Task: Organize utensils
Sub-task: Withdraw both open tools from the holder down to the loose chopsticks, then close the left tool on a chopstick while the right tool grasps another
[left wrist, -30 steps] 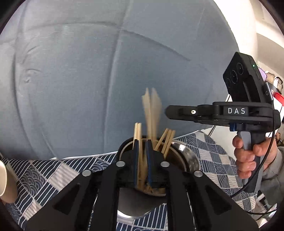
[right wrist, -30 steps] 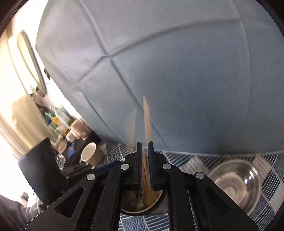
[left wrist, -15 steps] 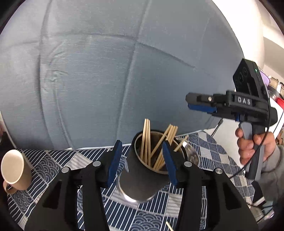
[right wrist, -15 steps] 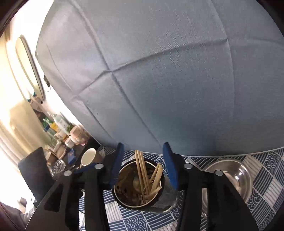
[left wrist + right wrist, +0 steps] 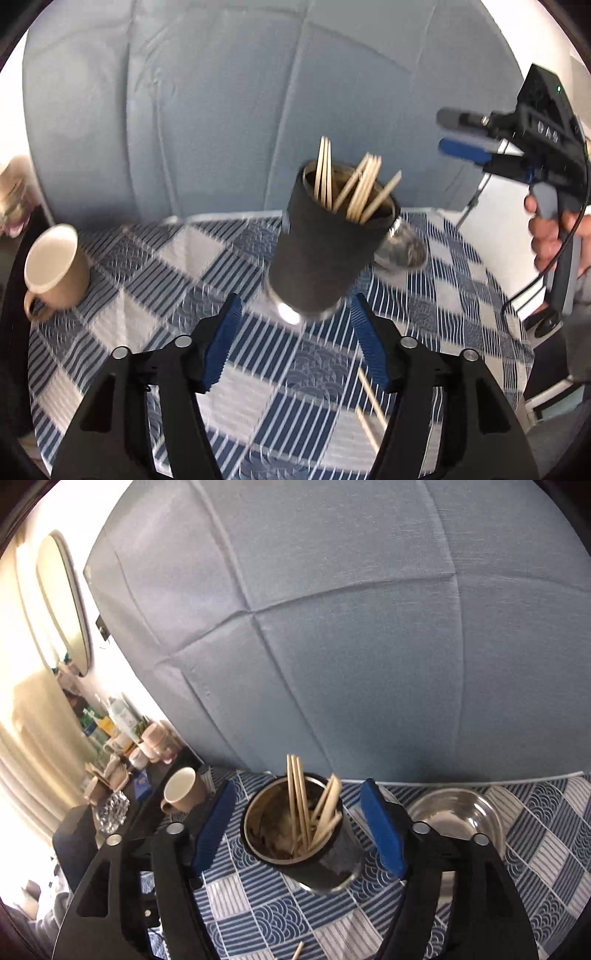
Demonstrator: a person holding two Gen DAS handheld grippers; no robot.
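Observation:
A black cup (image 5: 321, 251) stands on the blue-and-white tablecloth (image 5: 184, 258) with several wooden chopsticks (image 5: 354, 188) sticking out of it. My left gripper (image 5: 295, 299) is drawn back in front of the cup's base, jaws opening, its pads touching nothing. In the right wrist view the same cup (image 5: 332, 864) and chopsticks (image 5: 299, 801) lie just beyond my right gripper (image 5: 297, 782), whose jaws are also opening and hold nothing. The right gripper (image 5: 445, 132) hovers above and right of the cup, held by a hand. Two loose chopsticks (image 5: 369, 402) lie on the cloth near my left gripper's right finger.
A beige mug (image 5: 51, 266) stands at the table's left side. A steel bowl (image 5: 458, 812) sits right behind the cup. A blue cloth backdrop (image 5: 369, 646) rises behind the table. A dark side shelf with bottles (image 5: 110, 720) is at the left.
Both grippers were shut on chopsticks over the cup; both have opened and the chopsticks now stand in it. The left gripper has backed away and tilted down; the right has lifted slightly.

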